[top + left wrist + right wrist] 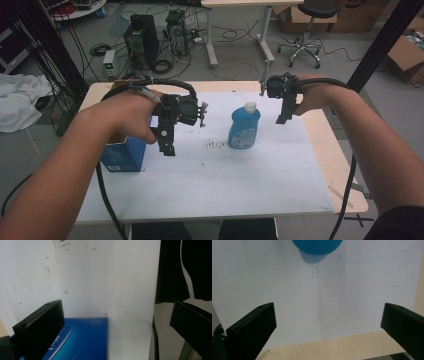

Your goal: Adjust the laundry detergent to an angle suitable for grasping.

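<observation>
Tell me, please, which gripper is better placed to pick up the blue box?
Left. The left gripper hangs open right beside the blue box, while the right gripper is beyond the blue bottle.

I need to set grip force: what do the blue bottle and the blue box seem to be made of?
The blue bottle with a white cap looks like smooth, slightly glossy plastic, judging by its moulded rounded shoulders. The blue rectangular box is probably printed cardboard: flat faces, sharp edges, a faint sheen.
</observation>
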Demonstrator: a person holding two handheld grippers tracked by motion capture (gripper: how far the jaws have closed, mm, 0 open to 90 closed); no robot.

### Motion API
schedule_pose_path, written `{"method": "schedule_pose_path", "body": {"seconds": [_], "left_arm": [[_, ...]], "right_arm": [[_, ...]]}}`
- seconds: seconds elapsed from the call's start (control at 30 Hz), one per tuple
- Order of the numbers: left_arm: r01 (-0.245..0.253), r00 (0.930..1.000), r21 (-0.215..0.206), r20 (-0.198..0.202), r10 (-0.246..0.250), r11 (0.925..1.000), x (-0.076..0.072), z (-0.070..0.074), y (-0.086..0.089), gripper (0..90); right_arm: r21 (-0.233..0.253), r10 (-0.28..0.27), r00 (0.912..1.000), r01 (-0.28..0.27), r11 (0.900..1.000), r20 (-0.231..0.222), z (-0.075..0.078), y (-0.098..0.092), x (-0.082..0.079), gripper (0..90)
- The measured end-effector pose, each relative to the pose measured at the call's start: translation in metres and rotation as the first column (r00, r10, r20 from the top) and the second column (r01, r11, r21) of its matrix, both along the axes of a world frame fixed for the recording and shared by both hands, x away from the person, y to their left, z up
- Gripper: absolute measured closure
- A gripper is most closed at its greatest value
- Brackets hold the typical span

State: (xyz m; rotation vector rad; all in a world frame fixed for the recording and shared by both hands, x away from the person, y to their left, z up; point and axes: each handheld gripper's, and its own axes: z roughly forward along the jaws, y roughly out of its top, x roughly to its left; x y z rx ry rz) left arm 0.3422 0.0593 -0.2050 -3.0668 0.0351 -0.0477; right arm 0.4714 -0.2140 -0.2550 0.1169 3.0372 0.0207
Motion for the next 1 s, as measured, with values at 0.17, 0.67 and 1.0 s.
{"method": "schedule_pose_path", "body": {"seconds": [0.17, 0.67, 1.0], "left_arm": [[-0.003, 1.0, 0.007, 0.003, 0.003, 1.0, 0.0, 0.001, 0.0, 0.1], [-0.012, 0.9999, 0.017, -0.001, 0.012, 0.9998, -0.001, 0.002, -0.003, 0.1], [-0.038, 0.9992, 0.009, 0.015, 0.038, 0.9992, -0.006, 0.007, 0.006, 0.1]], "right_arm": [[0.001, -0.001, 1.0, 0.001, 1.0, 0.0, 0.0, -0.002, -0.001, 0.0], [0.021, 0.02, 0.9998, -0.02, 1.0, 0.006, 0.006, -0.006, -0.004, 0.0], [0.054, 0.081, 0.9961, -0.083, 0.995, 0.033, 0.027, 0.018, -0.005, 0.0]]}}
